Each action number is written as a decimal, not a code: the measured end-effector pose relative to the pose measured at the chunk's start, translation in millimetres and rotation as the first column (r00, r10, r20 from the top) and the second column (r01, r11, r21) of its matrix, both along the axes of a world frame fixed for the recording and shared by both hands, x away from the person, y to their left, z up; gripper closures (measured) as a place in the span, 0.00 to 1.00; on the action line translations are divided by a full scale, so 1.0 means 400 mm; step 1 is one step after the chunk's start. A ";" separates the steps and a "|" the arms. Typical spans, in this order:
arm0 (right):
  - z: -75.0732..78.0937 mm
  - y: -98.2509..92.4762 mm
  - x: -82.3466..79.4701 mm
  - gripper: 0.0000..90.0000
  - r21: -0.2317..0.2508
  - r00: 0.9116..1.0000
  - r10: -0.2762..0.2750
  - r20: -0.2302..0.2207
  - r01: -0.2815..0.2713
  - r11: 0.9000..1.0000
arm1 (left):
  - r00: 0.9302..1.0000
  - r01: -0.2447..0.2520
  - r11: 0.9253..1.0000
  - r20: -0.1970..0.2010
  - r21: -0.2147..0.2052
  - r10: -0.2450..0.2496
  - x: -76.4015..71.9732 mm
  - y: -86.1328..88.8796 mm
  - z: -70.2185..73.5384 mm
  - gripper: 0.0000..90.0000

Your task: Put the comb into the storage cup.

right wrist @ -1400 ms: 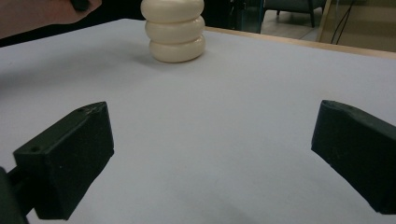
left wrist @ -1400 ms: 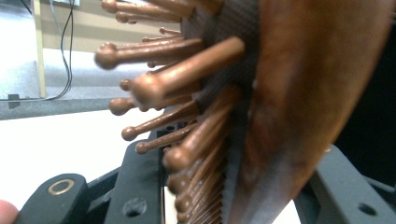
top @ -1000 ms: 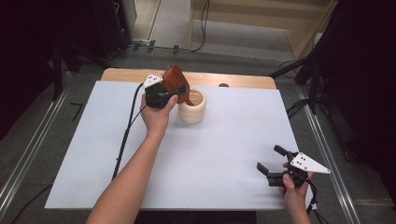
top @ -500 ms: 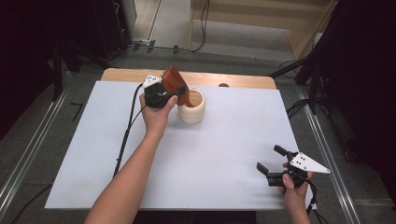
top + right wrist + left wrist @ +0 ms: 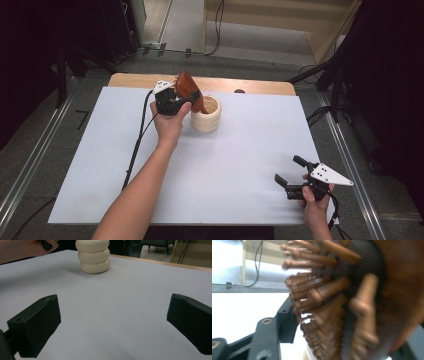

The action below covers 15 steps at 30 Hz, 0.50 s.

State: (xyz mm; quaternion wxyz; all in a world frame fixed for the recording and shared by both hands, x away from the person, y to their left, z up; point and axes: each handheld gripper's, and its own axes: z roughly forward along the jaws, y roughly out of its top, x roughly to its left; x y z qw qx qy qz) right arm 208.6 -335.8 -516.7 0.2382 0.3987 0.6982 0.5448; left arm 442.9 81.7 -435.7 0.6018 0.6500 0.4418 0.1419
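Note:
A brown wooden hairbrush is held tilted over the cream ribbed holder at the far middle of the white table, its handle end dipping into the holder's mouth. My left gripper is shut on the brush. In the left gripper view the brush's wooden bristles are very close and blurred, beside one black jaw. The holder stands upright, far ahead in the right gripper view. My right gripper rests near the table's front right corner, open and empty.
A wooden board edge runs along the table's far side. Metal rails flank the table left and right. A black cable trails from the left gripper along the forearm. Wide bare white surface lies between the holder and the right gripper.
The brush has tipped a little further toward the holder, its lower end moving into the holder's mouth. The right gripper has stayed put.

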 end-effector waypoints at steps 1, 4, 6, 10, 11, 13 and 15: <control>0.000 0.000 0.000 0.00 0.001 1.000 0.000 0.000 0.000 1.000 | 1.000 0.002 1.000 0.005 0.001 -0.002 -0.002 -0.003 0.001 0.50; 0.000 0.000 0.000 0.00 0.002 1.000 -0.001 0.000 0.001 1.000 | 1.000 -0.005 1.000 0.006 -0.016 0.005 -0.004 -0.010 0.000 0.53; 0.000 0.000 0.000 0.00 -0.001 1.000 0.000 0.000 0.000 1.000 | 1.000 -0.017 0.999 -0.001 -0.029 0.017 -0.002 -0.010 -0.004 0.53; 0.000 0.000 0.000 0.00 -0.002 1.000 0.000 0.000 0.000 1.000 | 1.000 -0.022 0.999 -0.006 -0.036 0.022 0.000 -0.002 -0.011 0.52; 0.000 0.000 0.000 0.00 -0.001 1.000 0.001 0.000 -0.001 1.000 | 1.000 -0.022 1.000 -0.002 -0.022 0.022 -0.001 -0.002 -0.009 0.51; -0.001 0.000 0.001 0.00 -0.004 1.000 0.002 0.002 -0.002 1.000 | 1.000 -0.024 1.000 0.015 0.009 0.024 -0.004 -0.002 -0.007 0.47; -0.001 0.001 0.001 0.00 -0.006 1.000 0.000 0.004 0.000 1.000 | 1.000 -0.022 0.999 0.020 0.035 0.021 -0.005 -0.001 -0.006 0.44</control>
